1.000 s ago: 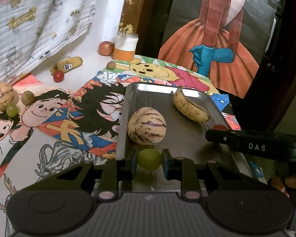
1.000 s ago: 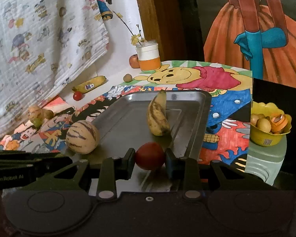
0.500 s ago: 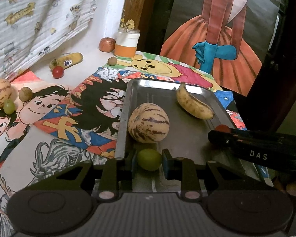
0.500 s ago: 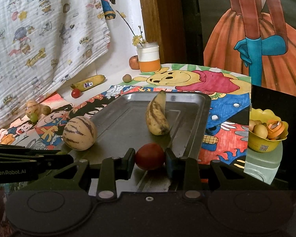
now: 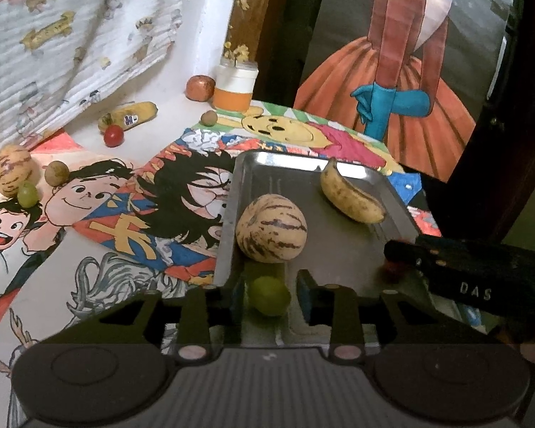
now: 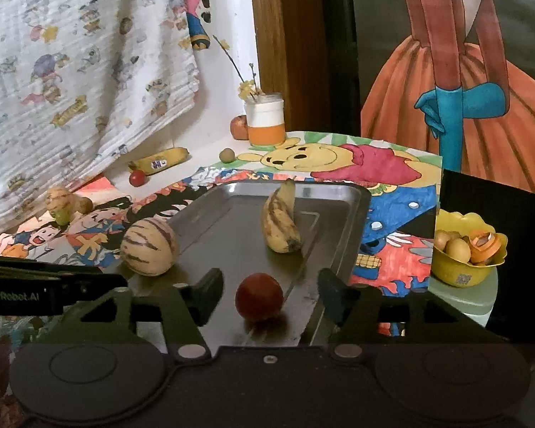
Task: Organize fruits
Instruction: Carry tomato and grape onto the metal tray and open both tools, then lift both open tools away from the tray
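A metal tray (image 5: 342,253) (image 6: 353,228) holds a striped melon (image 5: 271,227) (image 6: 149,246) and a spotted banana (image 5: 351,198) (image 6: 280,223). My left gripper (image 5: 269,294) is open around a green grape (image 5: 269,296) lying at the tray's near left corner, fingers apart from it. My right gripper (image 6: 265,294) is open wide around a red tomato (image 6: 259,296) resting on the tray's near right part. The right gripper's finger (image 5: 456,267) shows in the left wrist view.
Loose fruit lies on the cartoon cloth at left: a second striped melon (image 5: 12,174), a brown fruit (image 5: 56,173), a green grape (image 5: 27,195), a small tomato (image 5: 113,136), a banana (image 5: 132,118), an apple (image 5: 199,87). An orange-white jar (image 5: 236,87) stands behind. A yellow bowl (image 6: 463,256) sits right.
Both grippers opened. The left let go of the green grape and the right let go of the tomato; both fruits now rest on the tray.
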A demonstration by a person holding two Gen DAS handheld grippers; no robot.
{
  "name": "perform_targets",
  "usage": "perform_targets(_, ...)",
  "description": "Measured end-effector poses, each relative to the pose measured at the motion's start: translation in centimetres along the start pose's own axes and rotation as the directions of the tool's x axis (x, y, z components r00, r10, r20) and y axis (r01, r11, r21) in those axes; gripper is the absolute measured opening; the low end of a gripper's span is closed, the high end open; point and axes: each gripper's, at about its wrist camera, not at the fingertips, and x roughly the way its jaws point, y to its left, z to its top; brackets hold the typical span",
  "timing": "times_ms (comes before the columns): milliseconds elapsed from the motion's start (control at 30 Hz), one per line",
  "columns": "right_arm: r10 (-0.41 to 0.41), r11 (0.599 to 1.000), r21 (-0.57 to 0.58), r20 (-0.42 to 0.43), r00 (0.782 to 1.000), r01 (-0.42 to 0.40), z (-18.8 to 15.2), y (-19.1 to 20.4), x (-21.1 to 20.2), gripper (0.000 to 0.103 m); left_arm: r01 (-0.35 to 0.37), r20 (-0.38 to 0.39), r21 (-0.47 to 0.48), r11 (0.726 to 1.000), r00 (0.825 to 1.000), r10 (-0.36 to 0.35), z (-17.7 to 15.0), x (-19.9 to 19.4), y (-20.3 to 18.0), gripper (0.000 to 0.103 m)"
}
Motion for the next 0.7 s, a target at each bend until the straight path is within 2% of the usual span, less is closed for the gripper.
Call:
perform_targets(100, -0.013, 1.000, -0.007, 0.009, 1.000, 0.013, 0.0, 0.2, -0.6, 0.074, 0.002, 0.019, -0.018, 1.000, 1.000, -0.002, 0.1, -0.7, 0.1, 0.063)
perform_targets(267, -0.025, 1.000, -0.013, 0.034, 0.999, 0.025, -0.1, 0.6, -2.0, 0.084, -0.012, 0.053, -0.040, 0.999, 0.998, 0.014, 0.2, -2.1, 0.3, 0.069)
perform_targets(333, -0.028, 0.999, -0.021, 0.044, 0.999, 0.028, -0.2, 0.9, -2.7, 0.090, -0.022, 0.066, -0.046, 0.999, 0.997, 0.026, 0.2, -2.6, 0.5, 0.078)
perform_targets(500, -0.035, 0.999, -0.010, 0.072, 0.997, 0.036, -0.4, 1.6, -4.5, 0.102, -0.050, 0.092, -0.060, 0.997, 0.994, 0.055, 0.0, -4.1, 0.8, 0.092)
perform_targets(533, -0.035, 0.999, -0.003, 0.080, 0.996, 0.035, -0.5, 1.7, -4.9, 0.102, -0.056, 0.096, -0.064, 0.996, 0.993, 0.062, -0.1, -4.4, 0.8, 0.097)
perform_targets(700, -0.047, 0.999, 0.019, 0.092, 0.995, 0.045, -0.9, 2.5, -6.5, 0.102, -0.086, 0.120, -0.083, 0.993, 0.988, 0.096, -0.6, -5.9, 1.3, 0.102)
